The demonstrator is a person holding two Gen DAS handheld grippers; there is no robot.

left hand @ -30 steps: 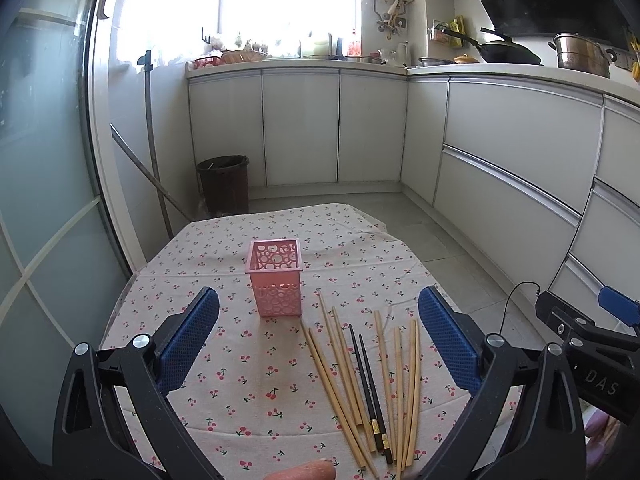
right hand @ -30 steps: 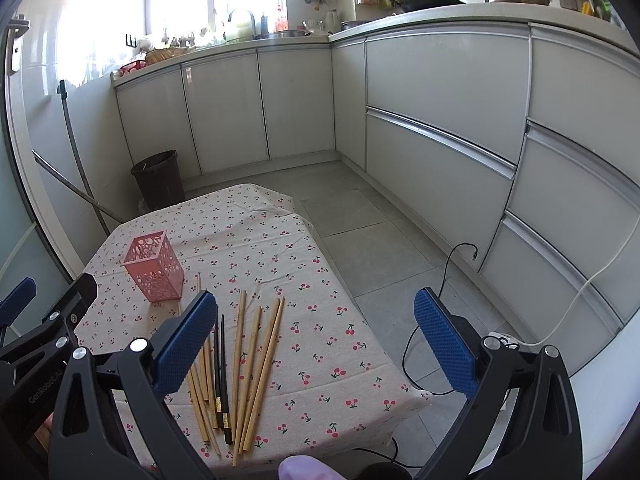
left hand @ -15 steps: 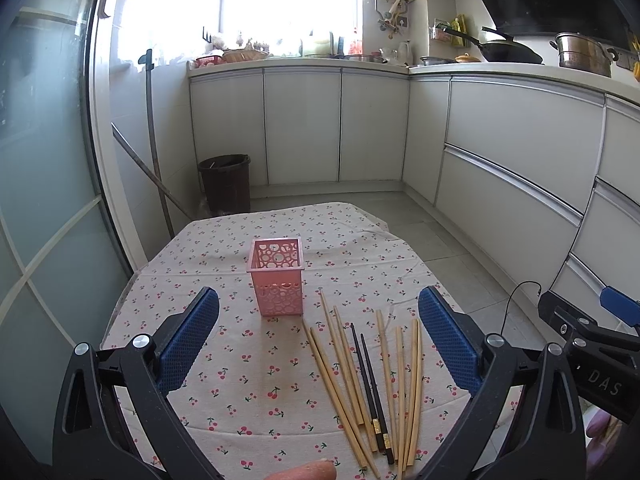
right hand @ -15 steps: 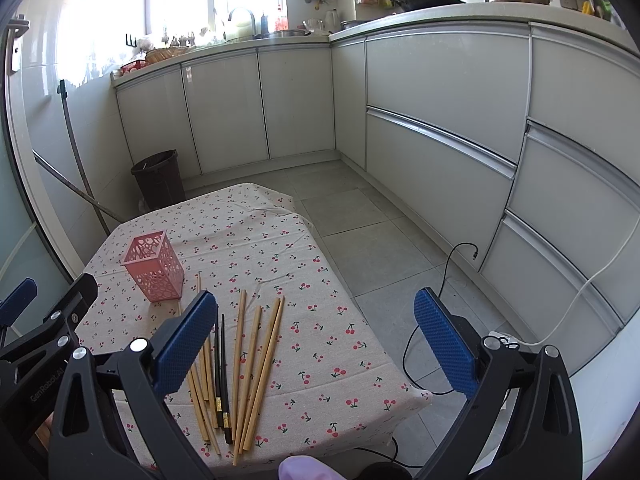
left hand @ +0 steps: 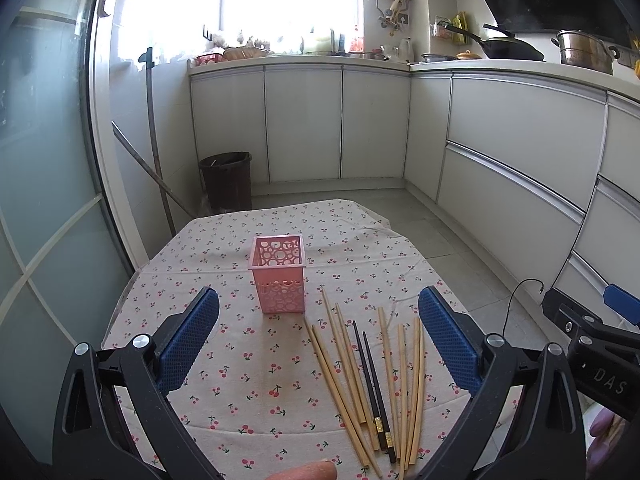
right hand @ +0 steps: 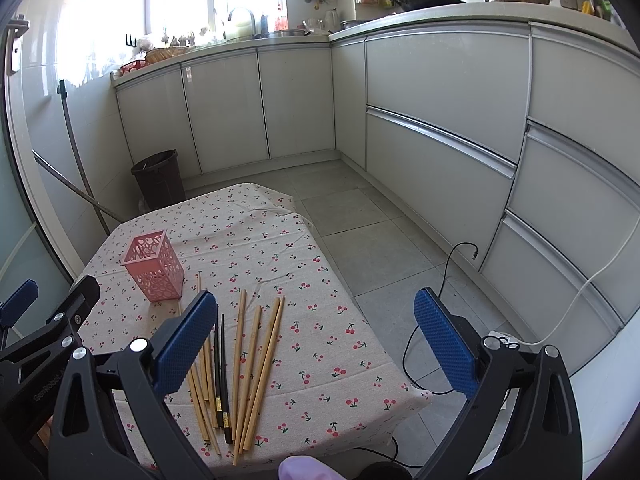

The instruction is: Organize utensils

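A pink perforated utensil holder (left hand: 279,276) stands upright on the cherry-print tablecloth (left hand: 240,380); it also shows in the right wrist view (right hand: 154,266). Several wooden chopsticks (left hand: 344,364) and a black pair (left hand: 374,384) lie loose to the holder's right, toward the near edge; the right wrist view shows the wooden ones (right hand: 250,364) and the black pair (right hand: 221,372) too. My left gripper (left hand: 320,344) is open and empty, held above the near part of the table. My right gripper (right hand: 316,340) is open and empty, over the table's right edge.
White kitchen cabinets (left hand: 520,152) run along the back and right. A dark bin (left hand: 226,180) and a mop handle (left hand: 156,140) stand behind the table. A glass door (left hand: 44,160) is at the left. Cables (right hand: 440,320) lie on the floor at the right.
The left wrist view has shifted very slightly, so the holder sits a touch further right in it. The right gripper and the chopsticks have not moved.
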